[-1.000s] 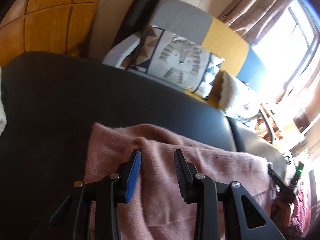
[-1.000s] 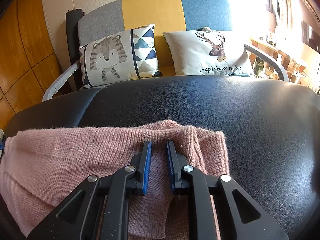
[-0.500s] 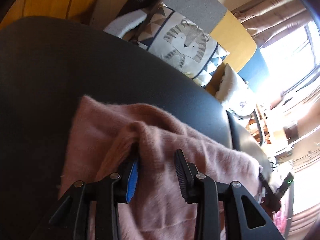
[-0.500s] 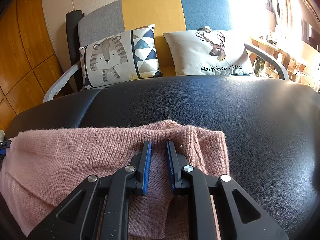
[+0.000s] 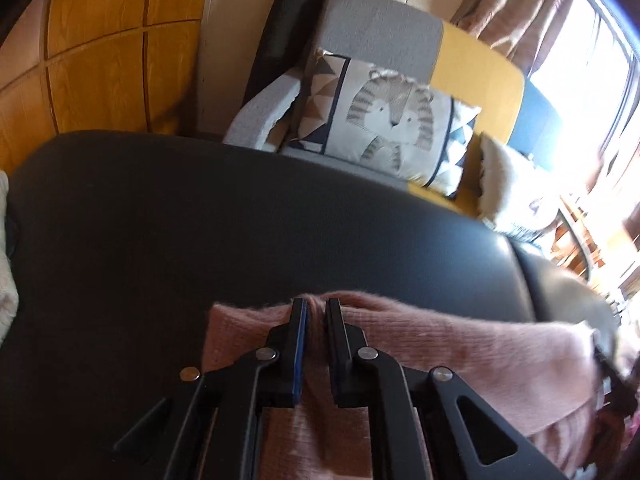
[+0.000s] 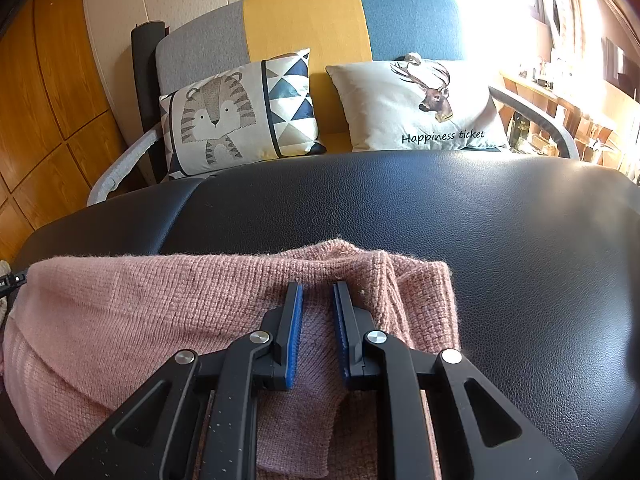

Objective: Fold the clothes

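Here, a pink knitted sweater (image 6: 168, 312) is spread across the near part of a black padded surface (image 6: 440, 208), with its far edge bunched up a little. The left tongs (image 5: 316, 312) are clenched on a small ridge of the wool at the sweater's far edge, close to its left corner, and the cloth is seen squeezed between the two pads. The right tongs (image 6: 318, 296) are clamped on a pinch of the knit near the right end, where a thicker folded part (image 6: 420, 300) is piled up. The sweater is likely held at two spots along one edge so that the edge can be lifted evenly and laid over the rest without sagging in the middle. Both tongs are pointed down at a slant, so the cloth can be reached while it lies flat. Most of the dark surface beyond the sweater is left bare, which gives room for the fold. Behind it a sofa (image 6: 348, 12) is seen, with a tiger cushion (image 6: 224, 116) and a deer cushion (image 6: 420, 108) leaned against its back, well apart from the work. The fold itself is judged as not yet made.
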`<state>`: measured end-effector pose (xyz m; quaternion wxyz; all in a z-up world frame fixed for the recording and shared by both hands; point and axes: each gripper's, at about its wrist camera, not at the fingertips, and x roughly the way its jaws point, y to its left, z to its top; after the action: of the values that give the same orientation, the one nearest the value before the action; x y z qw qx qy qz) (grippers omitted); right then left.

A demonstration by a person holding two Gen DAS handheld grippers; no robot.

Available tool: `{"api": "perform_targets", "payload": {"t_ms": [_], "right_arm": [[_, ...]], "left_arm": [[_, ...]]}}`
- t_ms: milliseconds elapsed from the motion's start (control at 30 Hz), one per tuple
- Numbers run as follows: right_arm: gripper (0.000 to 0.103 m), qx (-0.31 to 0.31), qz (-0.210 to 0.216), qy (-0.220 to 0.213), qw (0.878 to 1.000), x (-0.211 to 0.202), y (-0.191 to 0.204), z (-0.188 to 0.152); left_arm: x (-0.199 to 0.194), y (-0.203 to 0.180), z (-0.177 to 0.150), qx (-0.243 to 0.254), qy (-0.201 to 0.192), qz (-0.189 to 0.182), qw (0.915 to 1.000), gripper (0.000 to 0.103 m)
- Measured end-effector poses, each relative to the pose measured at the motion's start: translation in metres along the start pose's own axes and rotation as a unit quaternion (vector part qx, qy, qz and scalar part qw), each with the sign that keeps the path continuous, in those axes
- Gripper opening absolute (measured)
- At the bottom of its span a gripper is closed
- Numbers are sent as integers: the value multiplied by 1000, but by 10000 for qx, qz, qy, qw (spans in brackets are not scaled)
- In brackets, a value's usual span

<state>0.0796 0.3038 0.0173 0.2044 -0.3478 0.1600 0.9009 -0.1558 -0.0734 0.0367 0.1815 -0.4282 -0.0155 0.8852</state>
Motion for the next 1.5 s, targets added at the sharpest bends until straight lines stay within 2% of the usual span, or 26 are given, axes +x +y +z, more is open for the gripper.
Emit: {"api": "perform_targets", "payload": {"t_ms": [100, 200, 367, 400, 567, 667, 767, 900, 967, 1033, 1067, 1100, 1167, 1233, 1300, 1400, 1467, 1500], "right_arm": [[15, 21, 24, -4, 10000, 0, -1, 0], [15, 26, 33, -5, 10000, 0, -2, 0], [15, 23, 31, -4, 10000, 0, -2, 1], [15, 22, 27, -4, 10000, 0, -2, 1], [15, 23, 25, -8, 10000, 0, -2, 1], [15, 25, 26, -9, 10000, 0, -1, 0], [15, 17, 19, -8, 10000, 0, -1, 1], [15, 25, 22, -9, 10000, -1, -1, 0], [15, 17, 14, -7, 10000, -1, -1, 0], [15, 18, 17, -8, 10000, -1, -1, 0], [16, 21, 21, -9, 10000, -1, -1, 0], [16, 25, 26, -10, 10000, 0, -1, 0], [16, 38, 40, -10, 10000, 0, -2, 0], [16, 40, 39, 1, 10000, 0, -2, 1], [17, -20, -14, 40, 10000, 0, 1, 2], [17, -512, -389, 255, 9976, -2, 18, 9], [27, -767, -675, 291, 9943, -10, 33, 14], [28, -679, -517, 121, 9963, -19, 40, 16]], "left_arm": [[3, 13, -10, -23, -80, 37, 10000, 13], [2, 24, -12, -184, -78, -76, 9998, 18], [-2, 49, -12, -750, 143, -625, 9951, 20], [-6, 55, -12, -895, 138, -630, 9939, 20], [-36, 82, -13, -1550, -235, -230, 9874, 18], [-57, 70, -19, -1630, -589, -388, 9841, 18], [-67, 29, -23, -1057, -726, -619, 9898, 19], [-52, -38, -30, -44, -440, -998, 9940, 19], [-36, -64, -33, 490, -291, -840, 9948, 19], [-21, -73, -34, 820, -232, -316, 9959, 19], [-12, -70, -35, 894, -200, -27, 9958, 19], [-6, -67, -36, 899, -213, 27, 9957, 21], [0, -59, -37, 800, -284, -190, 9962, 23], [2, -57, -36, 744, -299, -250, 9965, 23], [2, -64, -39, 894, -364, -108, 9953, 23], [-5, -67, -48, 1114, -460, 141, 9926, 23], [-7, -68, -50, 1161, -487, 195, 9918, 23], [-9, -67, -50, 1159, -493, 192, 9919, 23]]}}
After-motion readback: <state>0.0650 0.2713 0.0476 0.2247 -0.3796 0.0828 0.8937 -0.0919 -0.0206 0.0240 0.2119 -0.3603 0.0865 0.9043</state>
